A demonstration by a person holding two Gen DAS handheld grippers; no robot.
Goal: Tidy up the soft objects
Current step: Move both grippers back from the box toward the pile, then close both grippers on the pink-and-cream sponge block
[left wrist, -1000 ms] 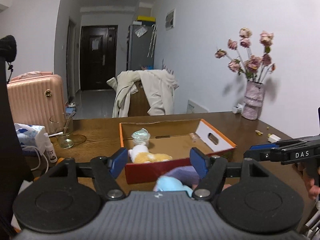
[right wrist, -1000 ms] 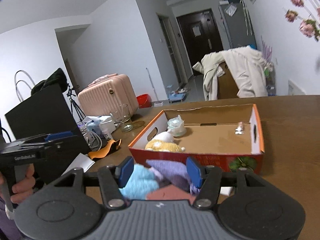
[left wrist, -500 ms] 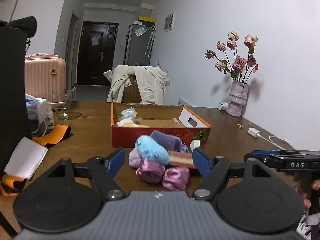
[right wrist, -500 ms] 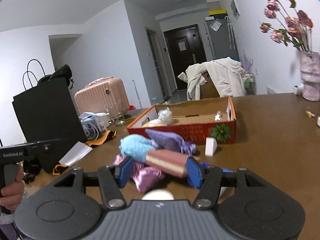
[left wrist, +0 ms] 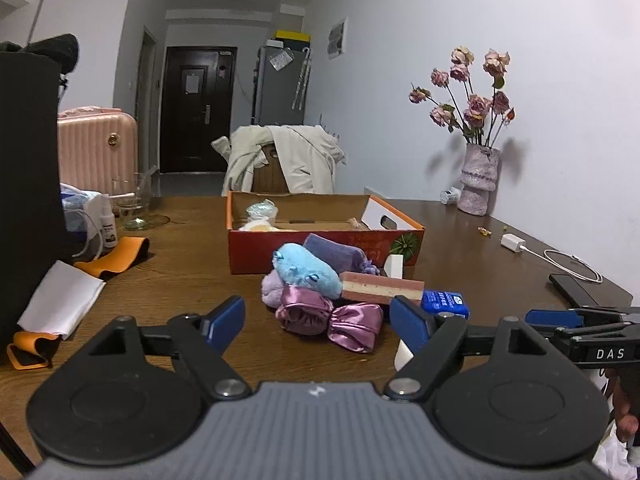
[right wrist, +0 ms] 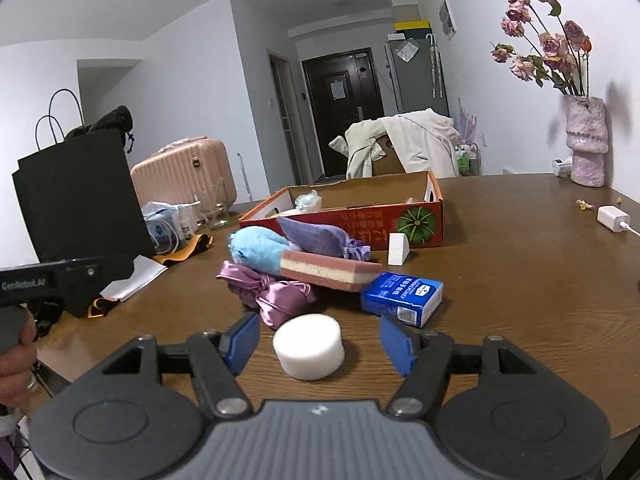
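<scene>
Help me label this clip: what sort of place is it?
Most likely a lived-in flat. A wooden table with a vase of dried roses, a pink suitcase, and a hallway to a dark front door.

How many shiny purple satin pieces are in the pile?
2: one satin scrunchie under the blue plush, the other beside it, nearer the cameras. The pile may hide more.

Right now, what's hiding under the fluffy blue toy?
The blue plush toy lies on a pale purple soft thing and shiny purple satin scrunchies. Anything deeper in the pile is covered.
</scene>
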